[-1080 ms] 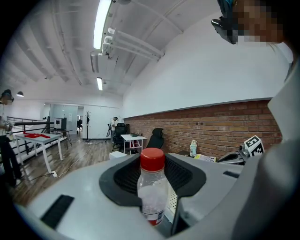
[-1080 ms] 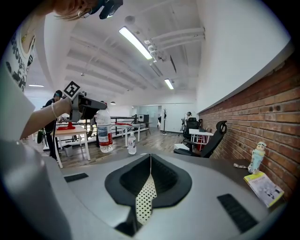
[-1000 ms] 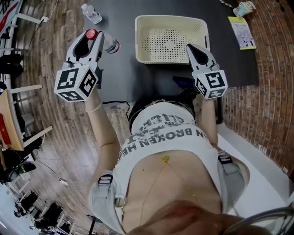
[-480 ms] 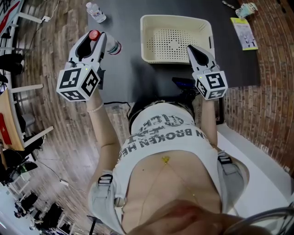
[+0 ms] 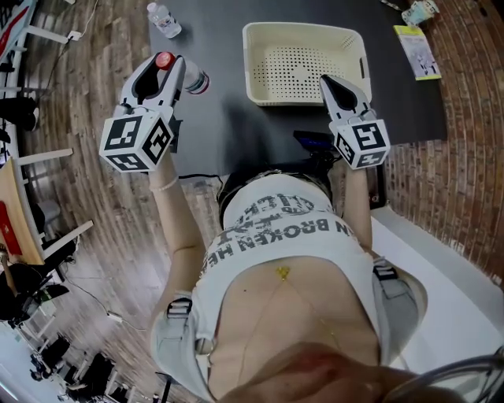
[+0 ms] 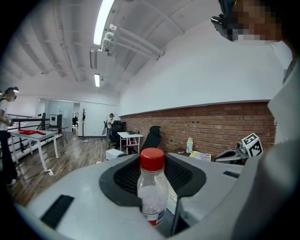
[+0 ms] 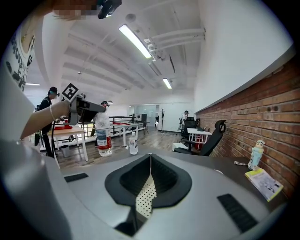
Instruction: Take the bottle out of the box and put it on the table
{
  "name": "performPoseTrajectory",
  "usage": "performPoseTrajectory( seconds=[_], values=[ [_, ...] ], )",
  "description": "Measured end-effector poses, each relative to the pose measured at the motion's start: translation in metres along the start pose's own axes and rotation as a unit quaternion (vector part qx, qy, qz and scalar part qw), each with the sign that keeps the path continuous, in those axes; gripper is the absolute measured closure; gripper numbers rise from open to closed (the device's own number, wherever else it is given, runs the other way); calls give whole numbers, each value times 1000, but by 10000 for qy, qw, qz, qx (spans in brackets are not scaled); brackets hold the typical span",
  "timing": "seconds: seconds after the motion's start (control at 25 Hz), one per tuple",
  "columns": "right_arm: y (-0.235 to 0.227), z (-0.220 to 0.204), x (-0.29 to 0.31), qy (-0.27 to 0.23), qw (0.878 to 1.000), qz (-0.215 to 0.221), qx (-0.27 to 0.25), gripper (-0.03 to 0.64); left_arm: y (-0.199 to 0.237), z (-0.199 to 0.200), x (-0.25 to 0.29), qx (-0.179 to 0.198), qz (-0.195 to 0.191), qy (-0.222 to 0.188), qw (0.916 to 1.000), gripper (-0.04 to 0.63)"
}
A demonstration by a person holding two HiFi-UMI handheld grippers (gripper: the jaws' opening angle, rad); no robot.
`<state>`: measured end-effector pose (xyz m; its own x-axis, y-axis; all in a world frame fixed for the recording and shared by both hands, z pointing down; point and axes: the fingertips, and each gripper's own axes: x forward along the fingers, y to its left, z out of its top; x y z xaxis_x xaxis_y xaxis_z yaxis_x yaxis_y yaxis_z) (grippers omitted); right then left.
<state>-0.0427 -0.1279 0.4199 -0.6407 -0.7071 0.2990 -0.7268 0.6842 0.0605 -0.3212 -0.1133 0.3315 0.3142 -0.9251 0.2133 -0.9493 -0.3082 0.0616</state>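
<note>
A clear bottle [image 5: 194, 80] with a red cap [image 5: 164, 59] stands upright between the jaws of my left gripper [image 5: 162, 66], which is shut on its neck, over the left part of the black table [image 5: 213, 47]. In the left gripper view the bottle [image 6: 151, 193] fills the gap between the pads. From the right gripper view the bottle [image 7: 103, 133] hangs upright; whether its base touches the table is hidden. The cream perforated box [image 5: 305, 61] holds nothing. My right gripper [image 5: 327, 82] is shut and empty at the box's near right corner.
A second small bottle [image 5: 164, 20] stands at the table's far left corner. A yellow leaflet [image 5: 415, 51] and a small pale container [image 5: 417, 12] lie at the far right. A black device [image 5: 315, 142] sits at the near edge. Wooden floor lies left, a brick wall right.
The left gripper keeps its hold on the bottle in about the same place. The right gripper has not moved. Only the head view has shifted a little.
</note>
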Motion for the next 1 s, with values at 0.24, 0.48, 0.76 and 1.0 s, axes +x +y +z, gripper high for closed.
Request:
performPoseTrajectory(
  seconds=[0.24, 0.48, 0.76, 1.0],
  values=[
    [-1, -6, -3, 9, 10000, -43, 42, 607, -13, -21, 9, 171, -126, 130, 9997, 436],
    [1, -10, -3, 14, 10000, -41, 75, 607, -26, -57, 20, 246, -251, 373, 9987, 436],
    [1, -16, -5, 41, 9999, -69, 116, 607, -36, -100, 35, 47, -365, 618, 9974, 436],
    [2, -19, -7, 66, 9999, -86, 115, 607, -48, -132, 45, 138, -424, 833, 9955, 436]
  ],
)
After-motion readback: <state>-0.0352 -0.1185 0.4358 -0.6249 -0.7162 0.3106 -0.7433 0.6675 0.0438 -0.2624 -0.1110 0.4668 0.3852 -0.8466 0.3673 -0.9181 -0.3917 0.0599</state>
